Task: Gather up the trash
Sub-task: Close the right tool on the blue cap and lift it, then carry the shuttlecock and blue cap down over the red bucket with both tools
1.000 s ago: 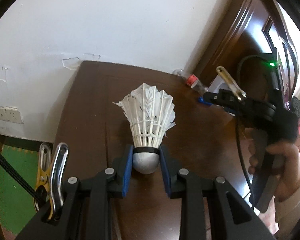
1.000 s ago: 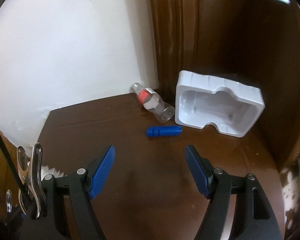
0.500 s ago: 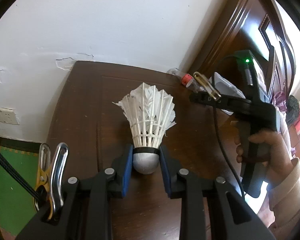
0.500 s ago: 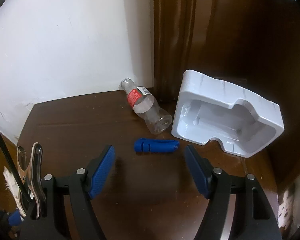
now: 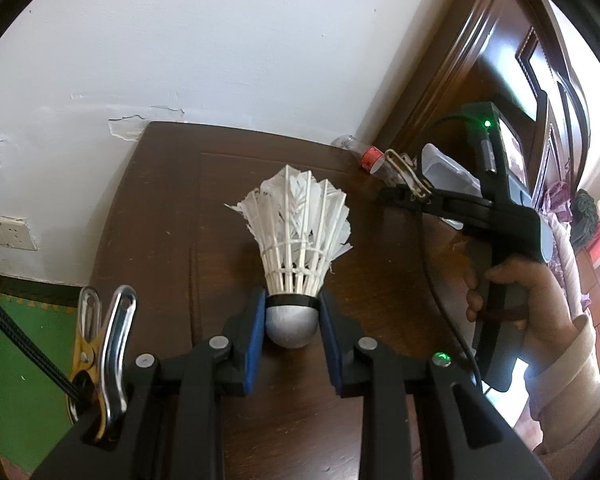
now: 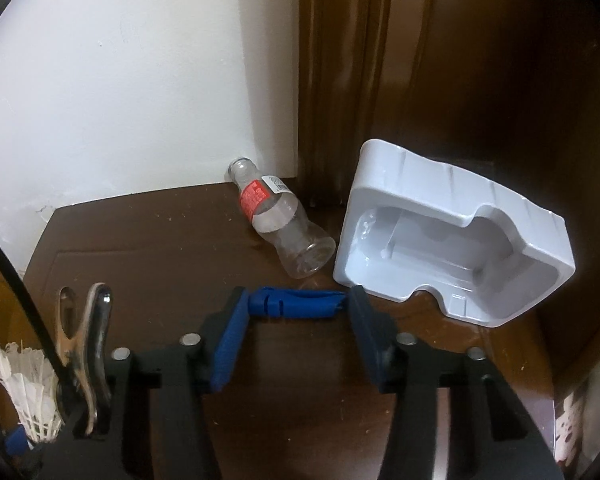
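Observation:
My left gripper [image 5: 292,320] is shut on the grey cork of a white feather shuttlecock [image 5: 298,232], held upright over the dark wooden table [image 5: 160,240]. The shuttlecock also shows at the lower left of the right wrist view [image 6: 24,396]. My right gripper [image 6: 296,320] is open, its blue pads on either side of a small blue plastic piece [image 6: 296,304] lying on the table; I cannot tell if they touch it. An empty clear bottle [image 6: 280,224] with a red label lies on its side just beyond. In the left wrist view the right gripper's tips are hidden behind its body.
A white moulded plastic tray [image 6: 452,240] lies at the right, tilted against dark wooden panelling [image 6: 500,80]. A white wall [image 6: 120,80] borders the table's far edge. A green mat [image 5: 24,360] lies on the floor to the left. The person's hand [image 5: 532,312] holds the right gripper's handle.
My right gripper has moved forward toward the far corner, so the blue piece now lies between its pads. The left gripper still holds the shuttlecock in the same place.

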`<state>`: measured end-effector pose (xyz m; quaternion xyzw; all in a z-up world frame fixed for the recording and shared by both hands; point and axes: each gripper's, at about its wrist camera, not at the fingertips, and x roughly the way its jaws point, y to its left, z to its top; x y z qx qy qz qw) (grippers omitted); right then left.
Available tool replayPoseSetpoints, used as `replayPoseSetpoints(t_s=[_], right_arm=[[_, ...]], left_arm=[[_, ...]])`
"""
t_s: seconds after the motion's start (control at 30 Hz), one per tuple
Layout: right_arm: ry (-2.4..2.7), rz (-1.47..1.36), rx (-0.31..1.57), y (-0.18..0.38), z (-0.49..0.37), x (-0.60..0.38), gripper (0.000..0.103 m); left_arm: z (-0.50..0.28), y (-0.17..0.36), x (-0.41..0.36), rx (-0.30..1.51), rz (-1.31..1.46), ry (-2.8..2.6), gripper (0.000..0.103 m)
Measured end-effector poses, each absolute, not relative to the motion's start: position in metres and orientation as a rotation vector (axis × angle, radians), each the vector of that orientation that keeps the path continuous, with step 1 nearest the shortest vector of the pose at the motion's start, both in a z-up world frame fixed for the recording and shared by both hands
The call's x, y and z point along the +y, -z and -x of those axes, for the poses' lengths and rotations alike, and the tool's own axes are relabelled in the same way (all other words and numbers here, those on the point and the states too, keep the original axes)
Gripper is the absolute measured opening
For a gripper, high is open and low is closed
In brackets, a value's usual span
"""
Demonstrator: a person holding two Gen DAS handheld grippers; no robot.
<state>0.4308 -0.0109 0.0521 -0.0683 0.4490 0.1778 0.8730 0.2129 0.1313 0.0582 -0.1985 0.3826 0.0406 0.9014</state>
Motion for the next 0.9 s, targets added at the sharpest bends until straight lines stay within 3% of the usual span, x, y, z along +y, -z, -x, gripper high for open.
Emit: replayPoseSetpoints(t_s=[0.5,0.9], right_arm=[[-0.332,0.0,0.882,-0.081,-0.408,-0.099,0.051],[-0.306,-0.079,0.755,-0.136,-0.329,-0.186,0.051]], left_arm=[[-0.215,-0.061,0.119,0.79,0.386,-0.066,0.027],[-0.207,-0.075,0.092,0.775,0.358,0.007,0.027]])
